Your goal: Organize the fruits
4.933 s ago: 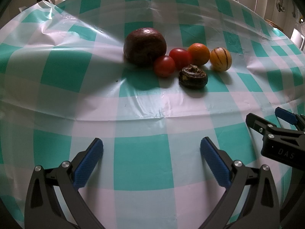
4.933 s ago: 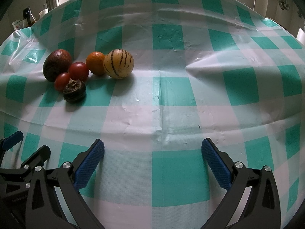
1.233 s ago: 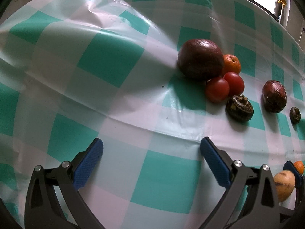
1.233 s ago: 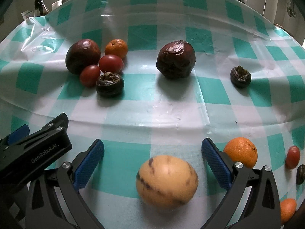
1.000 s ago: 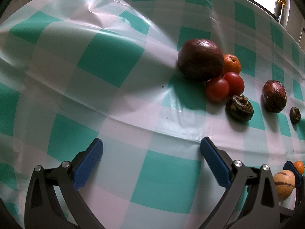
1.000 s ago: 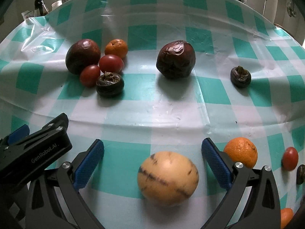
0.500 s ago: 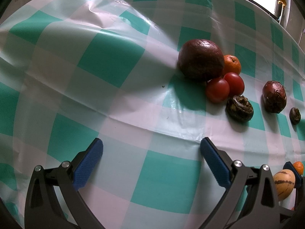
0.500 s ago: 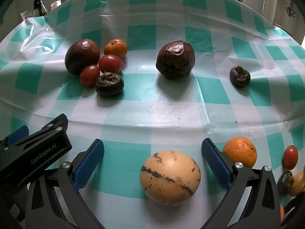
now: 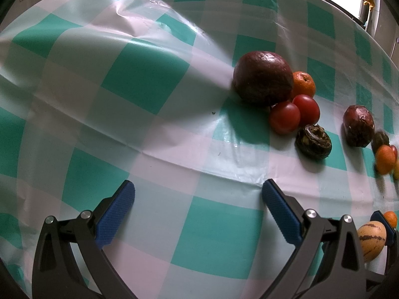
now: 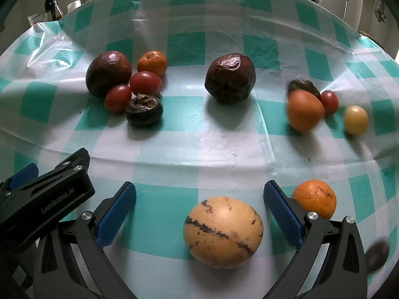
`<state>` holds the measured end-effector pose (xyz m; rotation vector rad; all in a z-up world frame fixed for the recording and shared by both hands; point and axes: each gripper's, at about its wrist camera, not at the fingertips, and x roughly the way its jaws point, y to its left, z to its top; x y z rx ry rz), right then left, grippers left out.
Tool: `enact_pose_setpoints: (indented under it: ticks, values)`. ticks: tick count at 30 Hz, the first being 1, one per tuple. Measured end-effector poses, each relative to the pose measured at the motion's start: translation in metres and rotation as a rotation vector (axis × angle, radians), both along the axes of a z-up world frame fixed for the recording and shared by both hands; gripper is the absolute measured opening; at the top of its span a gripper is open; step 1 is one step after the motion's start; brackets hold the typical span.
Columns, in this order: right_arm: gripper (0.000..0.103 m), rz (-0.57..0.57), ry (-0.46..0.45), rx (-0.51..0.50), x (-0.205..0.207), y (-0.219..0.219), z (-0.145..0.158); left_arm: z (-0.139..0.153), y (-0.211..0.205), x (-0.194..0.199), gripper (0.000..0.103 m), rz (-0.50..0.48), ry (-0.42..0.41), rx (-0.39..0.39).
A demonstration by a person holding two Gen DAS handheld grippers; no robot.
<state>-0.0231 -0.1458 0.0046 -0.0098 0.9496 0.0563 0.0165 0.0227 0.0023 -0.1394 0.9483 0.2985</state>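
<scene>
**Striped melon between wide right fingers, left gripper over bare cloth**

Left wrist view: the left gripper (image 9: 197,199) stands wide, nothing between its blue pads, above the green-and-white checked tablecloth (image 9: 139,79). Ahead to the right a cluster touches: a large dark passion fruit (image 9: 263,77), a tangerine (image 9: 303,83) behind it, two tomatoes (image 9: 294,114) and a dark shrivelled fruit (image 9: 313,141). At the lower right edge shows the striped melon (image 9: 371,240).

Right wrist view: the right gripper (image 10: 199,208) is spread wide; the striped melon (image 10: 222,231) lies on the cloth between its fingers, touching neither pad. An orange (image 10: 314,198) sits just beside the right finger. Further off are the cluster, a wrinkled passion fruit (image 10: 230,77) alone, and blurred small fruits (image 10: 305,109) at right
</scene>
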Motion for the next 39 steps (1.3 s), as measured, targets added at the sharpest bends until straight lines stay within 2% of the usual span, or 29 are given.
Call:
enact_pose_setpoints:
  ticks: [39]
  values:
    - [0.099, 0.001, 0.000, 0.005, 0.0004, -0.0013, -0.0004, -0.0003, 0.0002, 0.0026, 0.102, 0.012, 0.003, 0.001]
